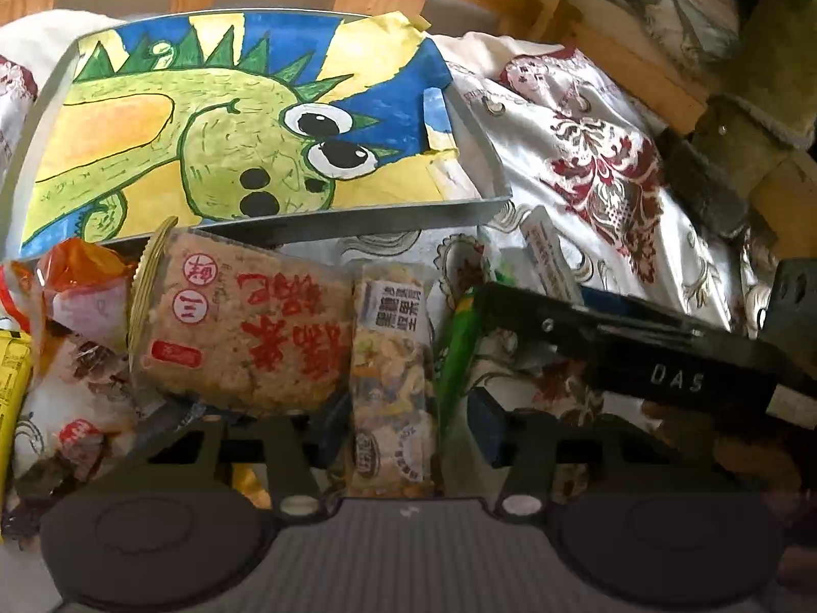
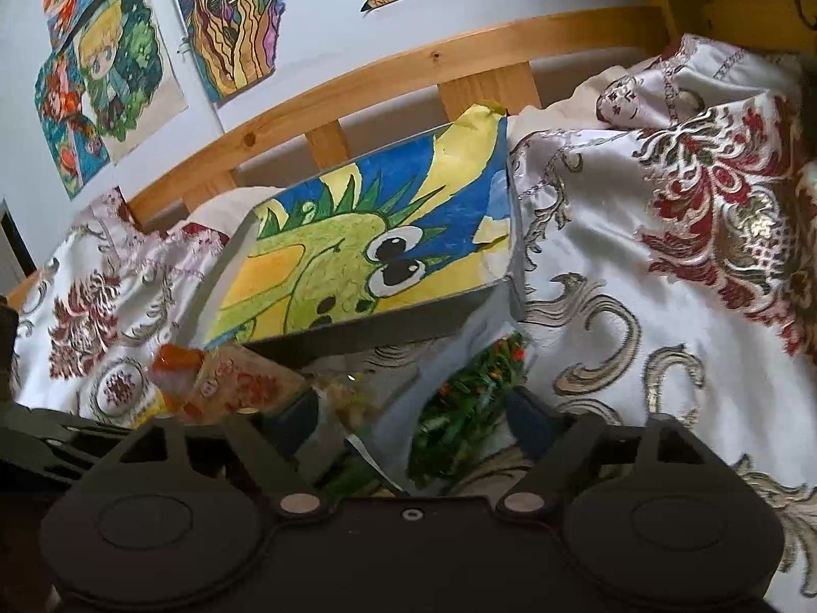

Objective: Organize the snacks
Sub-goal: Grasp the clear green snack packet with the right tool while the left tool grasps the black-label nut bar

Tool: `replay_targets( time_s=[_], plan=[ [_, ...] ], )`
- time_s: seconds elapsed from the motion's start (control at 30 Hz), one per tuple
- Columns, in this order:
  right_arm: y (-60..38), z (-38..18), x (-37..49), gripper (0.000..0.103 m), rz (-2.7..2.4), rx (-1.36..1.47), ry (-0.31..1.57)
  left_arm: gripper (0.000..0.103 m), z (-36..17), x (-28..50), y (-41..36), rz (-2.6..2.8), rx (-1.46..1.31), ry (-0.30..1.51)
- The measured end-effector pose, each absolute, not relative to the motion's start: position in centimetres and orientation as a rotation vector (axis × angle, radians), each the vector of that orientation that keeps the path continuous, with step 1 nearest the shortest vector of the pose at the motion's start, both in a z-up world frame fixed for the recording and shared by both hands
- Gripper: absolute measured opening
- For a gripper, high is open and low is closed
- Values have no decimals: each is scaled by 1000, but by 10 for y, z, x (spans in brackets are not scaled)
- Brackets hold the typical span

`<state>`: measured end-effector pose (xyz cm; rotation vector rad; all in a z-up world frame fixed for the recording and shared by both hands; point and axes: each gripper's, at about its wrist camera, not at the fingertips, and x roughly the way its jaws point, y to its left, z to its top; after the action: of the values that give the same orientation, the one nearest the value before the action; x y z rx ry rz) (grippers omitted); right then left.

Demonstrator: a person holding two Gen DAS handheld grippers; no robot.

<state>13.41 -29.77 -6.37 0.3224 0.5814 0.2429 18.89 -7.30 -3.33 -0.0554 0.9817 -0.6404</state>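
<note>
On the bed: a patterned white, red and gold bedspread point(image 2: 638, 316) carried the whole pile, with a wooden headboard point(image 2: 408, 66) behind it.
Tray: a grey metal tray point(image 1: 490, 199) sat tilted on the bedspread, lined with a bright dinosaur drawing point(image 1: 219, 122), and held no snacks.
Snack heap: just in front of the tray's near wall, all of it outside the tray.
Rice cracker pack: a big pack with red characters point(image 1: 245, 337) lay beside the left hand-held gripper's left finger, touching the mixed snack bar.
Mixed snack bar: a long clear-wrapped bar point(image 1: 390, 373) ran lengthwise between the two fingers.
Left hand-held gripper point(image 1: 403, 424): jaws drawn in close around the mixed snack bar, the left blue pad against its wrapper; whether the right pad pressed it too, I could not tell.
Green packet: a green snack packet point(image 2: 470, 403) lay between the right tool's fingers, next to its right finger.
Right hand-held gripper point(image 2: 413, 419): jaws wide apart, pads not pressing anything.
Orange wrappers: orange and clear packets point(image 1: 81, 276) were bunched at the heap's left end.
Wall: colourful drawings point(image 2: 102, 76) hung above the headboard.
</note>
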Motion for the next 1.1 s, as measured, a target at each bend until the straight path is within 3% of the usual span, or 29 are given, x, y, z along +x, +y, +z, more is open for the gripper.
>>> replay_targets(
  time_s=[0.1,0.2,0.33,0.53,0.87,1.1],
  plan=[
    [-294,-66,138,83,218,306,603,43,-35,194,-74,-612,-61,1000],
    [-292,-69,139,73,191,271,624,38,-35,195,-73,-602,-53,1010],
    [-289,-68,134,63,164,224,625,38,-35,194,-72,-605,-60,1021],
    [-284,-73,133,62,166,169,631,42,-37,199,-81,-611,-36,1036],
    [-287,-68,126,44,140,180,594,38,-35,196,-76,-651,-90,1051],
    [-285,-66,118,39,149,164,557,38,-27,186,-71,-690,-106,1043]
  ],
)
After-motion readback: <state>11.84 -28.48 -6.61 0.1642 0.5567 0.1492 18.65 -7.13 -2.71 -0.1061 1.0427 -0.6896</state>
